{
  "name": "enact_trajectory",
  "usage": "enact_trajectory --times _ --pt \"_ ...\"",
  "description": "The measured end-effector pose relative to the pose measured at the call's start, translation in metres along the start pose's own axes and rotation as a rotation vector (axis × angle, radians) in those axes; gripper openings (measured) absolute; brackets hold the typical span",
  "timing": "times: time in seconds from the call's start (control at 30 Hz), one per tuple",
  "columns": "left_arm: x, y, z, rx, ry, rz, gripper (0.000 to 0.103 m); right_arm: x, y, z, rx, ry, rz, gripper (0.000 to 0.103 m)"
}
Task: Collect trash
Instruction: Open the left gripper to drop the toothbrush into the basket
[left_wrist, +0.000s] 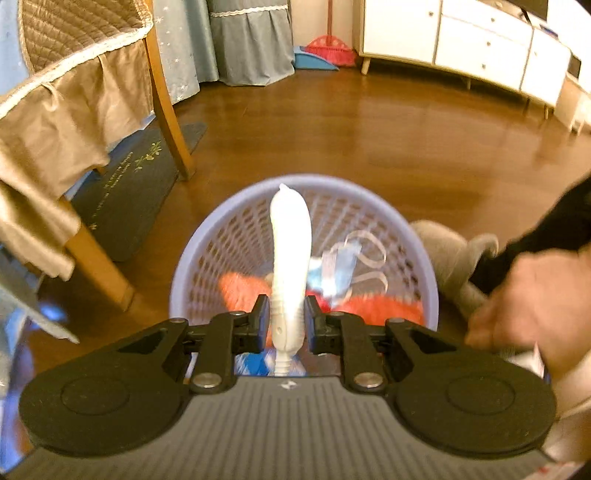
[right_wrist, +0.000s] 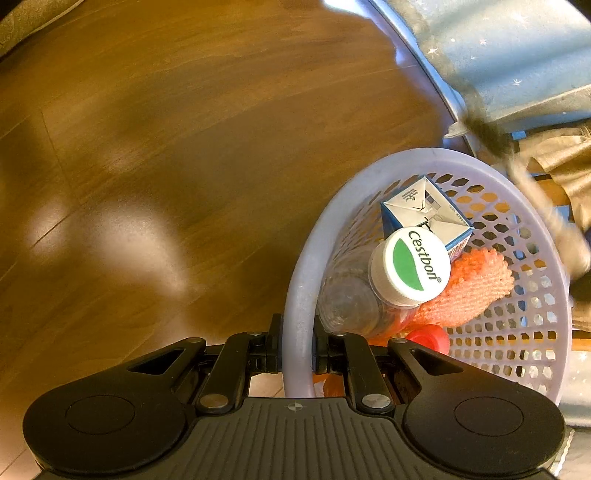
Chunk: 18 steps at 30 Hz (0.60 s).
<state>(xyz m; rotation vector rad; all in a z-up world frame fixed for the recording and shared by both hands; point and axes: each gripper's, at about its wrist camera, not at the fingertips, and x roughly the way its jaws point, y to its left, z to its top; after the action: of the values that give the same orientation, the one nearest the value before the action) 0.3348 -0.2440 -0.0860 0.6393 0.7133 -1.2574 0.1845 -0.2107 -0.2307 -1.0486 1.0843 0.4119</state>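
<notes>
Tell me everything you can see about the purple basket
The purple basket is a round, pale lilac plastic bin with a smooth solid rim and lattice-holed walls. It seems to stand upright over the wooden floor. The right gripper is shut on its near rim. Inside lie a clear bottle with a white cap, a blue-and-white carton, something orange and knobbly and a red cap. The left gripper holds a white tube above its mouth.
</notes>
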Motion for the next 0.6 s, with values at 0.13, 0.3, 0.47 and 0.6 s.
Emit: enact_trajectory --times 0.13,0.3,0.47,0.6 --pt "0.005 0.005 0.007 -0.044 -0.039 0.013 0.026 0.006 -0.010 0.004 0.005 -0.002 0.006 0.009" --pt "-0.012 0.012 -0.001 -0.075 -0.049 0.053 0.026 0.004 -0.018 0.001 0.025 -0.009 0.020 0.009" --pt "-0.035 0.022 -0.017 -0.136 -0.058 0.112 0.026 -0.006 -0.023 0.005 0.088 -0.020 0.059 0.009" --pt "-0.050 0.024 -0.029 -0.182 -0.056 0.136 0.027 -0.013 -0.036 0.006 0.160 -0.019 0.109 0.009"
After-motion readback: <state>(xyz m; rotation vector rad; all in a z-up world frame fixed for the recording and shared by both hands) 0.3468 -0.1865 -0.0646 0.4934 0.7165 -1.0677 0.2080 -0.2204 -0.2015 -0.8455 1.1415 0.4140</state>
